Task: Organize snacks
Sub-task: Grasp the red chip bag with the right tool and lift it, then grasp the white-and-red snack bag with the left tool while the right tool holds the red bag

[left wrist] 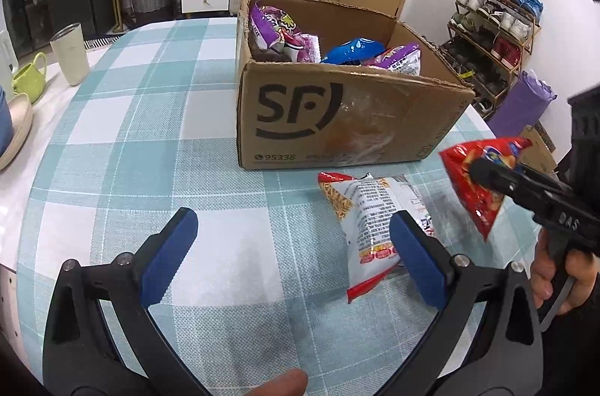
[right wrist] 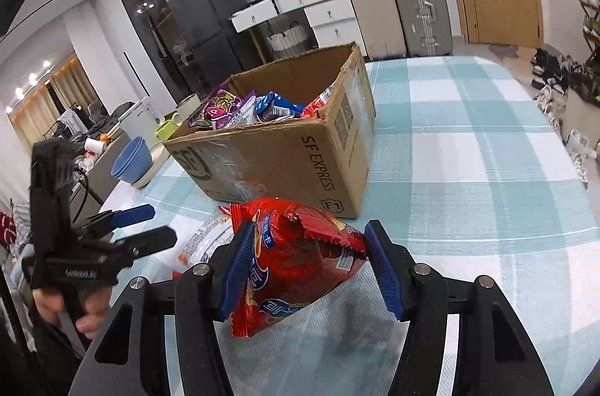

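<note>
A brown SF cardboard box [left wrist: 337, 118] stands open on the checked table and holds purple and blue snack bags [left wrist: 281, 36]; it also shows in the right wrist view [right wrist: 285, 159]. My right gripper [right wrist: 311, 268] is shut on a red snack bag [right wrist: 296, 257] and holds it above the table, right of the box front; this red bag shows in the left wrist view [left wrist: 476, 178] too. A white and red snack bag [left wrist: 371, 219] lies flat on the table in front of the box. My left gripper [left wrist: 292, 234] is open and empty, its right finger over that bag's edge.
A beige tumbler [left wrist: 71, 54], a green mug [left wrist: 30, 77] and stacked bowls [right wrist: 133, 163] stand at the table's left side. A shoe rack [left wrist: 491, 32] and a purple roll [left wrist: 521, 103] stand beyond the table's right edge. Suitcases and drawers line the back wall.
</note>
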`<state>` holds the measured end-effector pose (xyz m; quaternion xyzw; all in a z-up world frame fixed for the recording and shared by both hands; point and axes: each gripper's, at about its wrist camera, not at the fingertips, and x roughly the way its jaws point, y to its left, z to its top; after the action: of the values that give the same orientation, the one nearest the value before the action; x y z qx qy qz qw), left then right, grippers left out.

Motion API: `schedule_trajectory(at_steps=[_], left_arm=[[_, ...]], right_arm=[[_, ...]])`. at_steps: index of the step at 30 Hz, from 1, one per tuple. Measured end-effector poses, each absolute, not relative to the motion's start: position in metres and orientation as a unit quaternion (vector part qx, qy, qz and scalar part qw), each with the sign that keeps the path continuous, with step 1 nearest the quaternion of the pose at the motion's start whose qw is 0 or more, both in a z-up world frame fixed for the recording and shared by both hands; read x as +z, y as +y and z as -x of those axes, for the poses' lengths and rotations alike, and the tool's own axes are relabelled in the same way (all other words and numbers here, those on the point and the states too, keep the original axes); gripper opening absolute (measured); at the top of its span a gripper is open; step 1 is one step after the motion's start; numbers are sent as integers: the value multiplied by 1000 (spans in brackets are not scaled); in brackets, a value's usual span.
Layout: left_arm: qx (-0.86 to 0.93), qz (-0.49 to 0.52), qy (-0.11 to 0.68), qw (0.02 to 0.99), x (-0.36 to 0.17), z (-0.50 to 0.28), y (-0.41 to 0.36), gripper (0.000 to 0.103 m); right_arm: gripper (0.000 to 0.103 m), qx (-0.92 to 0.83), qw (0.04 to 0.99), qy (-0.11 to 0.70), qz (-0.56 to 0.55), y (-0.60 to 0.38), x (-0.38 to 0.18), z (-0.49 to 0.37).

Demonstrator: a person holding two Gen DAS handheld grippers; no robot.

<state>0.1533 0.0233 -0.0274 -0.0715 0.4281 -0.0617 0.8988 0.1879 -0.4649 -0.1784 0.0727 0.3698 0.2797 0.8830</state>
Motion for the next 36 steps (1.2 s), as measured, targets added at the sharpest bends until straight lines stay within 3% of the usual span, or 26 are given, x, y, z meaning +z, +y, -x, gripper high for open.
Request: schedule_trajectory(at_steps=[33,36], left_arm=[[-86,65,489,866,-51,-199,-43,101],[-91,64,495,862,-55,-203,-49,91]], right_arm=[[60,266,891,360,-76,-488,-171,-180],[60,266,890,363,-76,-488,-173,-181]])
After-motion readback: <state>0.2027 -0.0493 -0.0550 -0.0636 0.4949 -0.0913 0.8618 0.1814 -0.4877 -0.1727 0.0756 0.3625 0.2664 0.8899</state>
